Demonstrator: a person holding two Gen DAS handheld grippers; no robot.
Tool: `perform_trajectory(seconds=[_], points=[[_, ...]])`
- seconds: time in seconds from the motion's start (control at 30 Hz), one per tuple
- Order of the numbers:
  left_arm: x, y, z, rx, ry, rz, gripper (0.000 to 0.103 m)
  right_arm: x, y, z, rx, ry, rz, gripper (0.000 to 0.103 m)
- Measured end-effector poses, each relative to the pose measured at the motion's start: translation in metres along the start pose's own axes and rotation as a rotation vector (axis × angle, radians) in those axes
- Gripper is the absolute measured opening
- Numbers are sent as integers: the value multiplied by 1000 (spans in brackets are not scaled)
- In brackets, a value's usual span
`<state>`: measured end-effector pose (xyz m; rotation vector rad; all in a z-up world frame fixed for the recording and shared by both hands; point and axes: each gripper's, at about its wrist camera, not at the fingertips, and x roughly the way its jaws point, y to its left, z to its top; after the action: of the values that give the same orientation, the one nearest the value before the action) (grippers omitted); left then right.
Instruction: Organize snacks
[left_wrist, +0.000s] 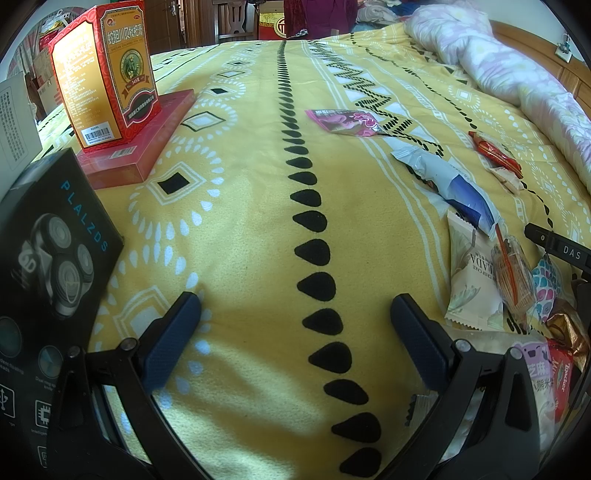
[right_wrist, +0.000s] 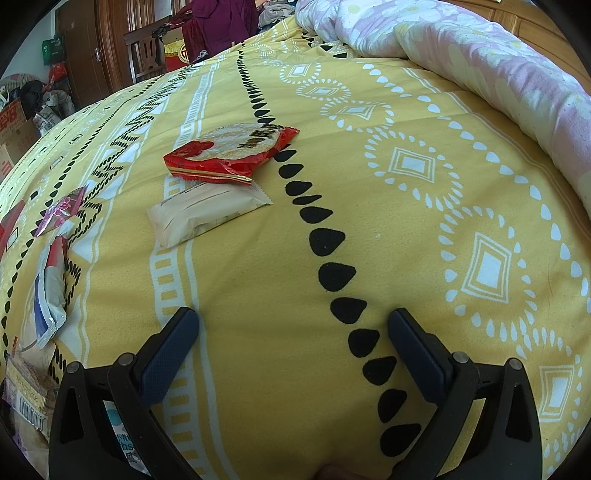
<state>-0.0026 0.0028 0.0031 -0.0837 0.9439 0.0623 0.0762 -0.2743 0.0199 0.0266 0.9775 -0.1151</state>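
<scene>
Both tongs, left (left_wrist: 295, 314) and right (right_wrist: 293, 328), gape wide and empty over the yellow bed (right_wrist: 369, 229). Ahead of the right lie a red packet (right_wrist: 229, 151) touching a cream packet (right_wrist: 207, 214); more snacks (left_wrist: 476, 280) cluster right of the left tongs.

A yellow patterned bedspread (right_wrist: 369, 229) carries a red rice-cracker pack (right_wrist: 229, 151) at eleven o'clock, a cream wrapper (right_wrist: 207, 216) touching its near edge, and a rolled floral quilt (right_wrist: 461, 48) at one o'clock.
</scene>
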Motion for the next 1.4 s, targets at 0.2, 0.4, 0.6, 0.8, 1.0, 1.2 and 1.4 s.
perform_trajectory(seconds=[0.2, 0.4, 0.6, 0.8, 1.0, 1.2, 1.4], points=[[0, 0, 0, 0, 0, 0, 103, 0, 0, 0, 0, 1, 0, 103], [0, 0, 0, 0, 0, 0, 103, 0, 0, 0, 0, 1, 0, 103], [0, 0, 0, 0, 0, 0, 103, 0, 0, 0, 0, 1, 0, 103], [0, 0, 0, 0, 0, 0, 103, 0, 0, 0, 1, 1, 1, 103], [0, 0, 0, 0, 0, 0, 103, -1, 0, -1, 0, 1, -1, 103], [0, 0, 0, 0, 0, 0, 103, 2, -1, -3, 2, 0, 1, 103], [3, -1, 0, 1, 2, 0, 103, 2, -1, -3, 1, 1, 1, 103]])
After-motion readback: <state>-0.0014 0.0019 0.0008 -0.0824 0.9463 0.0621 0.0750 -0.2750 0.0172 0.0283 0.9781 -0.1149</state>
